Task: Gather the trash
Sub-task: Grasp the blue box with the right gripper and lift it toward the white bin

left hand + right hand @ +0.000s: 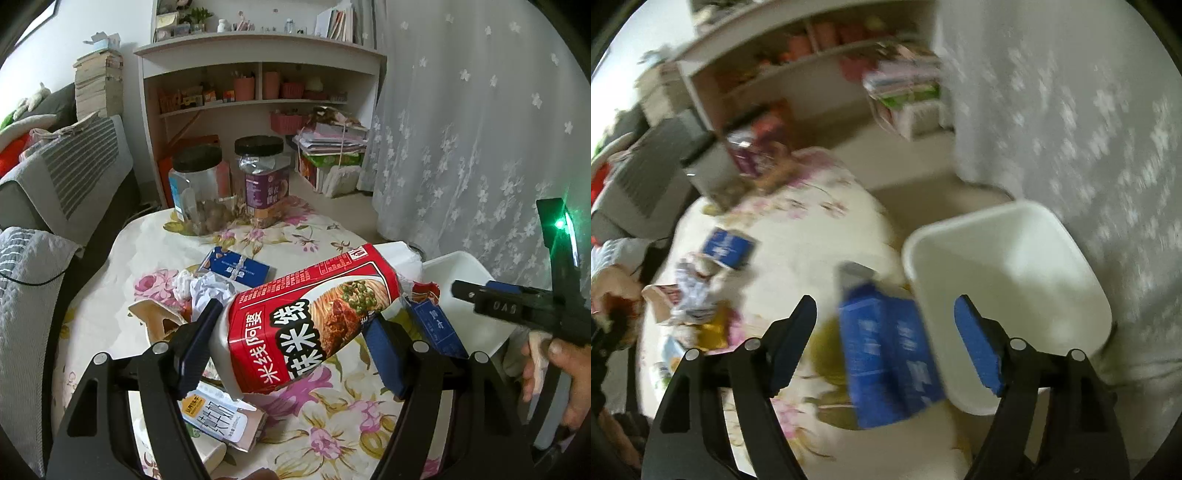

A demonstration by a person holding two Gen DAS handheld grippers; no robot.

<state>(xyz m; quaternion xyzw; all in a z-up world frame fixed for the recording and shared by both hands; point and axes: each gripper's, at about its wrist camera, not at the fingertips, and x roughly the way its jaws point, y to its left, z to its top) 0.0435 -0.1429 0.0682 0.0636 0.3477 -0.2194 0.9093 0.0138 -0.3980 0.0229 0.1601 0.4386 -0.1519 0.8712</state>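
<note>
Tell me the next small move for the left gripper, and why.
Probably carry the red noodle carton rightward over the white bin and let go. The left gripper has it clamped and lifted off the table, and the bin sits open and looks empty just to the right.

Left gripper: fingers clamped on a load, lower centre of frame. Right gripper: fingers spread apart, gripping nothing.

Two clear black-lidded plastic jars stood at far edge of floral tablecloth; white shelf unit behind, flower-patterned sheer curtain right.
</note>
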